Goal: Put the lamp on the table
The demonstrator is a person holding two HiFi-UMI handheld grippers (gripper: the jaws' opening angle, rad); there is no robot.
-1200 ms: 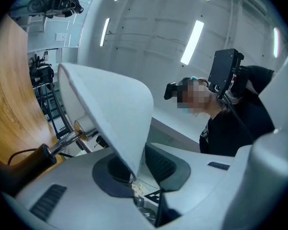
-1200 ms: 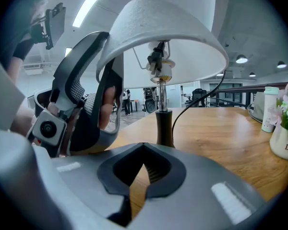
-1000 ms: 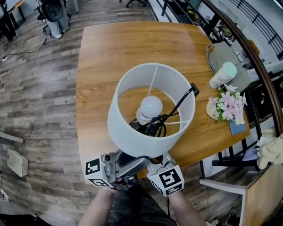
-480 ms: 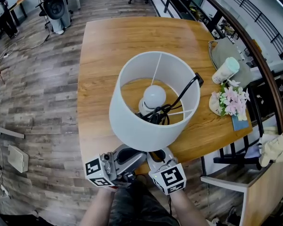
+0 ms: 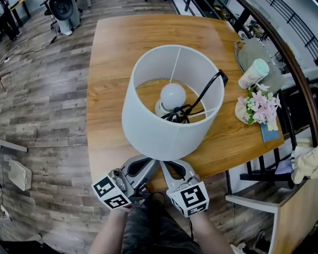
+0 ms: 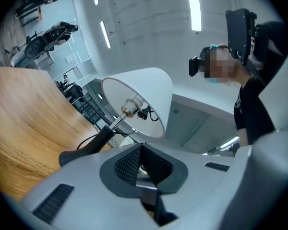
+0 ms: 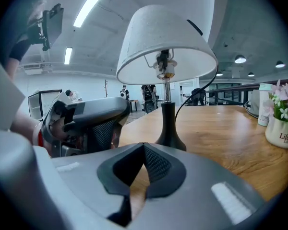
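Head view — left gripper (image 5: 148, 166), right gripper (image 5: 168, 168), angled inward

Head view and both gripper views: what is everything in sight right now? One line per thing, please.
lamp: one, white shade with black stem and base, standing on the table near the person's edge
cord: one, black, running over the shade's rim and bundled inside it
table: one, brown wood, centre of the head view
flowers: one bunch, pink and white, in a white pot at the table's right edge
bottle: one, white with a pale green cap, just beyond the flowers
bag: one, grey, far right part of the table
left gripper: one, grey, shut and empty, beside the lamp's base
right gripper: one, grey, shut and empty, just short of the lamp's base
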